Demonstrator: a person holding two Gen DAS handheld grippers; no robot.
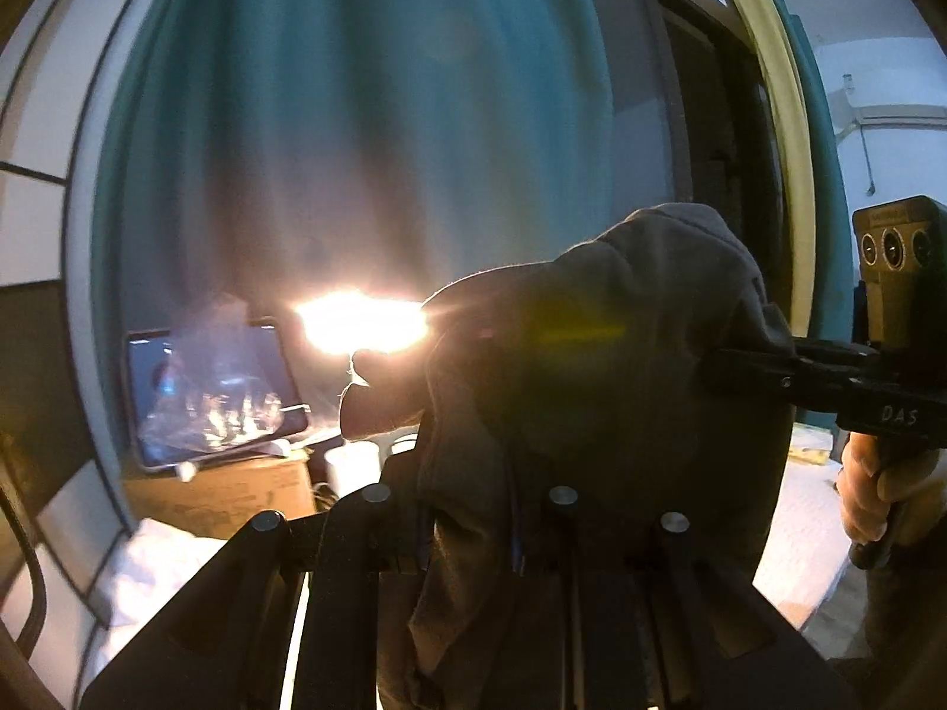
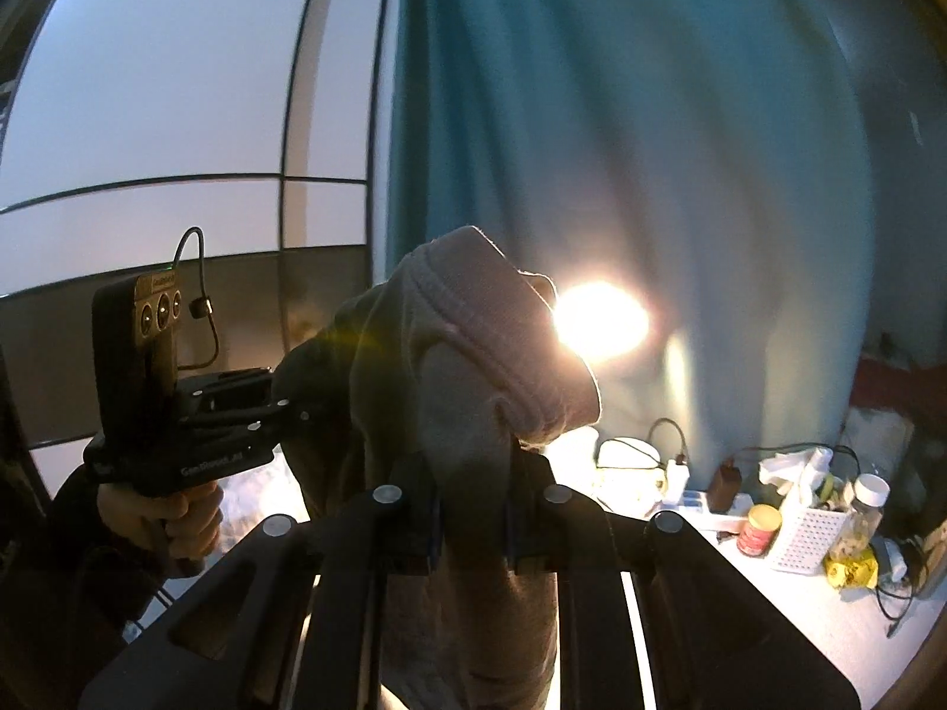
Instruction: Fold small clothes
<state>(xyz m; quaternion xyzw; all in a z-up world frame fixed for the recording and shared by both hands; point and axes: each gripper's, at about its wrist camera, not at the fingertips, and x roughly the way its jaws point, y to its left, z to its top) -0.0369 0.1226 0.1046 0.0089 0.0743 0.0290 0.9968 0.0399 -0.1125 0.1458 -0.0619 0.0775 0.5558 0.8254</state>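
Observation:
A small grey garment [image 1: 592, 367] hangs in the air, held up between both grippers in front of a teal curtain. My left gripper [image 1: 473, 532] is shut on its lower edge, the cloth draped over the fingers. My right gripper [image 2: 470, 509] is shut on the same garment [image 2: 461, 355], near a ribbed hem that bunches above the fingers. The right gripper also shows in the left wrist view [image 1: 746, 364], pinching the cloth from the right. The left gripper shows in the right wrist view [image 2: 284, 408], biting the cloth from the left. The fingertips are hidden by fabric.
A bright lamp [image 2: 601, 319] glares behind the garment. A tablet [image 1: 213, 390] stands on a cardboard box at the left. A white table [image 2: 769, 603] at the right carries a basket [image 2: 811, 532], jars, a cup and cables. A teal curtain [image 2: 651, 118] hangs behind.

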